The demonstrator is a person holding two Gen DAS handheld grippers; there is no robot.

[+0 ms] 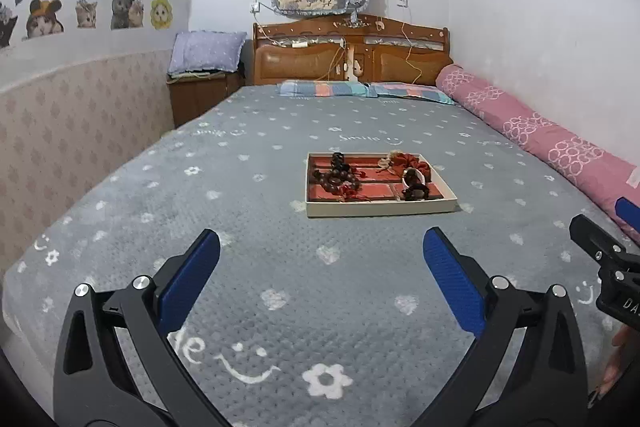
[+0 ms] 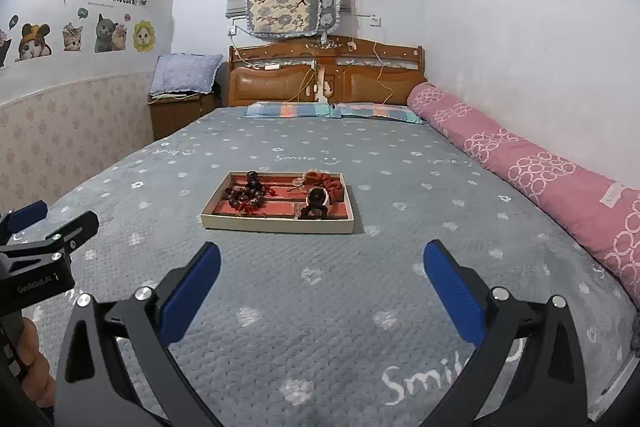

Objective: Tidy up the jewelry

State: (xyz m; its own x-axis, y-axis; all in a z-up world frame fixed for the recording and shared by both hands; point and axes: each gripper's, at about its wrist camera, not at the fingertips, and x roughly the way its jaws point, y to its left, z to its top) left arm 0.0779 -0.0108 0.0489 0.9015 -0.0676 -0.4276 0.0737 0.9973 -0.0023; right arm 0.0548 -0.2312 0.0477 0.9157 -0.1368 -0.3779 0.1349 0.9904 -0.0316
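A shallow cream jewelry tray [image 1: 380, 207] [image 2: 276, 225] with a red compartmented lining lies on the grey bedspread. Dark bead bracelets [image 1: 338, 181] [image 2: 244, 198] fill its left side. A red scrunchie [image 1: 412, 163] [image 2: 326, 181] and a dark round piece [image 1: 414, 183] [image 2: 318, 201] sit on its right side. My left gripper [image 1: 322, 247] hovers open over the blanket, well short of the tray, nothing between its blue pads. My right gripper [image 2: 322, 259] is likewise open and empty, with the tray ahead and to its left.
A pink rolled quilt [image 1: 540, 135] [image 2: 532, 167] lies along the right wall. Striped pillows [image 1: 360, 90] [image 2: 332, 110] and a wooden headboard [image 1: 352, 51] stand at the far end. A bedside cabinet [image 1: 200, 95] with a purple cushion sits at the back left. A hand [image 2: 34, 363] holds the left gripper's handle.
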